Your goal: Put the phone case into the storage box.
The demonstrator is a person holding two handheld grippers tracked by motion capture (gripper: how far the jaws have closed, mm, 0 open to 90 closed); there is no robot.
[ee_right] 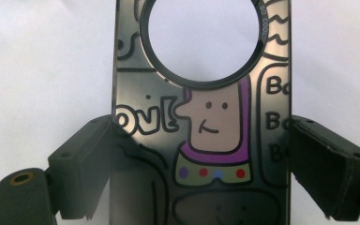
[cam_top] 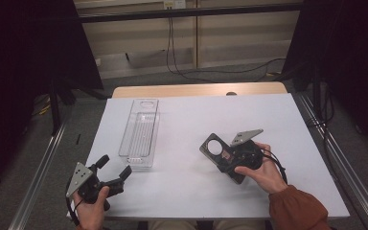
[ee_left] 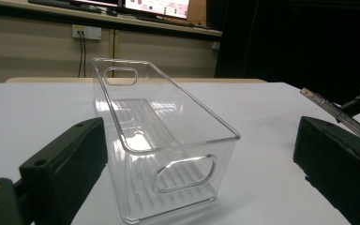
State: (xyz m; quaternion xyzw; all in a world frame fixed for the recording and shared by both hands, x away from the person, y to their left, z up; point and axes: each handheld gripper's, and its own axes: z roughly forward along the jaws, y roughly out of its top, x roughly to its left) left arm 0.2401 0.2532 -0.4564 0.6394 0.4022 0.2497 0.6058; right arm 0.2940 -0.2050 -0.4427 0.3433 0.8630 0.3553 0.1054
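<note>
A clear plastic bin [cam_top: 140, 136] lies lengthwise on the white table [cam_top: 211, 110], left of centre, with nothing inside it. My left gripper [cam_top: 115, 166] is open just short of the bin's near end; in the left gripper view the bin [ee_left: 164, 140] stands between and beyond its wide-apart jaws [ee_left: 201, 140]. A dark see-through phone case [cam_top: 214, 147] with a round camera hole and cartoon drawings [ee_right: 206, 122] sits at right of centre. My right gripper [cam_top: 227, 160] is shut on it, one jaw against each long edge [ee_right: 201, 140].
A wooden table edge [cam_top: 196, 89] runs along the far side of the white top. Metal frame rails [cam_top: 333, 158] flank the table on both sides. Cables [cam_top: 182, 72] trail over the carpet beyond, and dark curtains hang at left and right.
</note>
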